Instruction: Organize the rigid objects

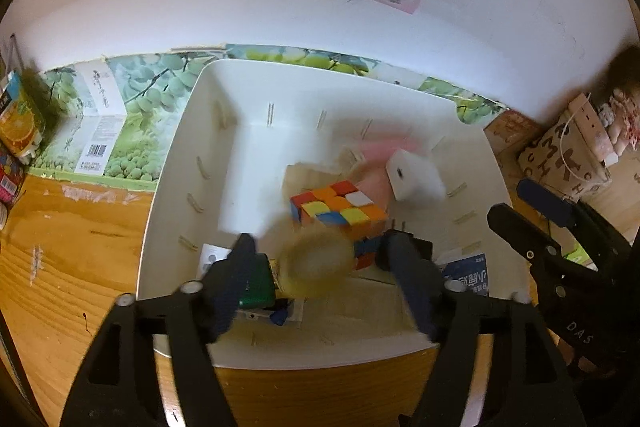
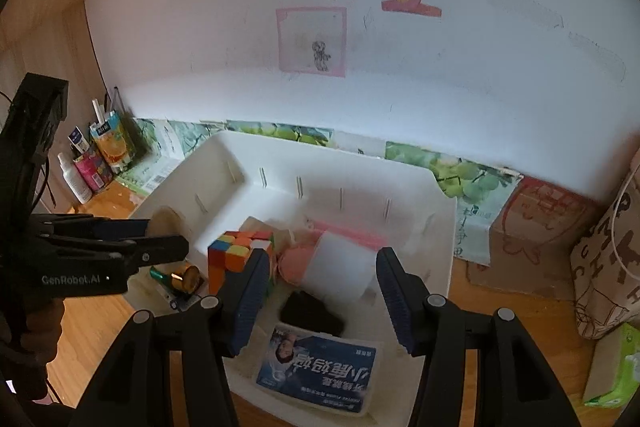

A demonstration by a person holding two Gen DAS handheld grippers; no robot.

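Battery (image 2: 176,277) lies flat in bin (image 2: 440,227), gold end rightward.

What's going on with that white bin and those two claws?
A person is sorting small things into a white bin using two hand-held claws. The left claw hangs over the bin with a blurred, round yellowish object between its open fingers; whether it's gripped is unclear. The right claw is open and empty above a Rubik's cube.

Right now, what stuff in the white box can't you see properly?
- Round tan thing, left wrist view: motion blur; unidentifiable.
- Pink items, left wrist view: blurred.
- Black object, right wrist view: dark, shape unclear.
- Green battery, left wrist view: hidden behind the left gripper finger.
- Rubik's cube, right wrist view: partly behind the right gripper finger.
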